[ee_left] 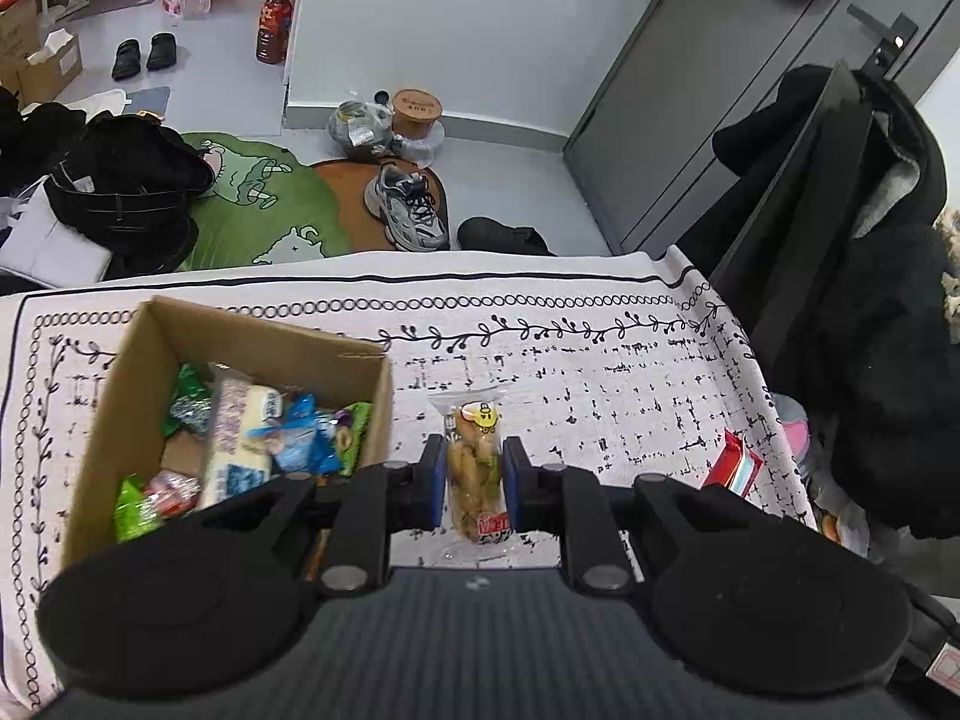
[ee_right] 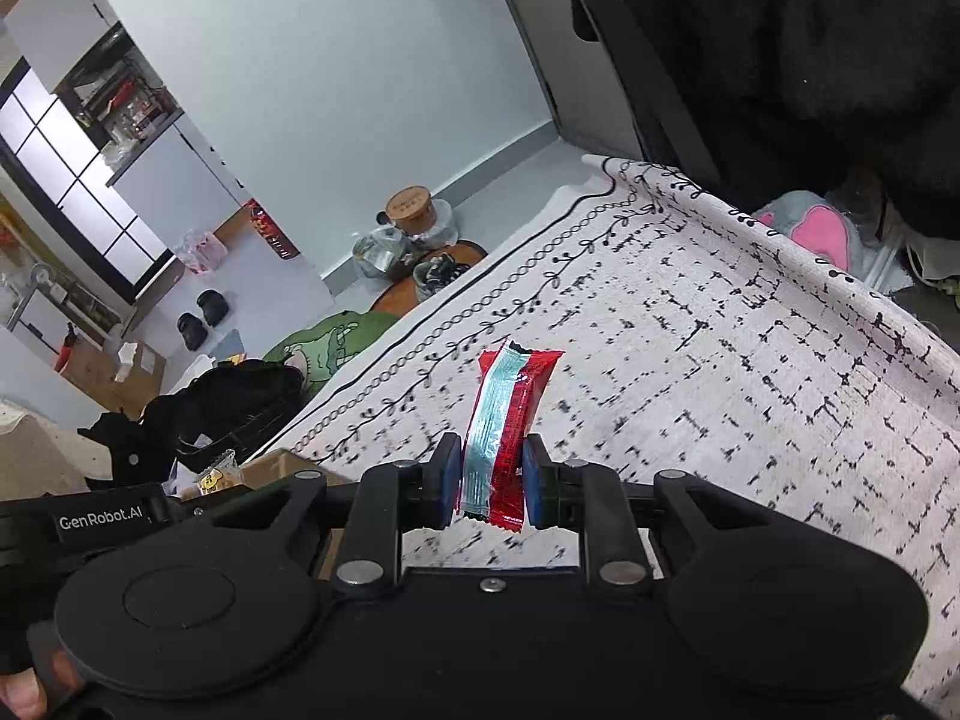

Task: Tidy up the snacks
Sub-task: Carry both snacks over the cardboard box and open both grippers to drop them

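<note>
My left gripper (ee_left: 474, 480) is shut on a clear snack packet (ee_left: 474, 468) with a yellow sticker, held above the patterned white tablecloth (ee_left: 600, 372), just right of a cardboard box (ee_left: 120, 372) that holds several snack packets (ee_left: 252, 438). My right gripper (ee_right: 492, 480) is shut on a red and silver snack bar (ee_right: 507, 426), held above the tablecloth (ee_right: 720, 360). That bar also shows at the right of the left wrist view (ee_left: 732, 468). The left gripper's body (ee_right: 102, 522) and a corner of the box (ee_right: 270, 465) show at the left of the right wrist view.
The table's far edge (ee_left: 360, 276) drops to a floor with a grey sneaker (ee_left: 408, 204), a green mat (ee_left: 258, 210), black bags (ee_left: 120, 192) and jars (ee_left: 414, 114). A black coat on a chair (ee_left: 870, 300) stands at the right.
</note>
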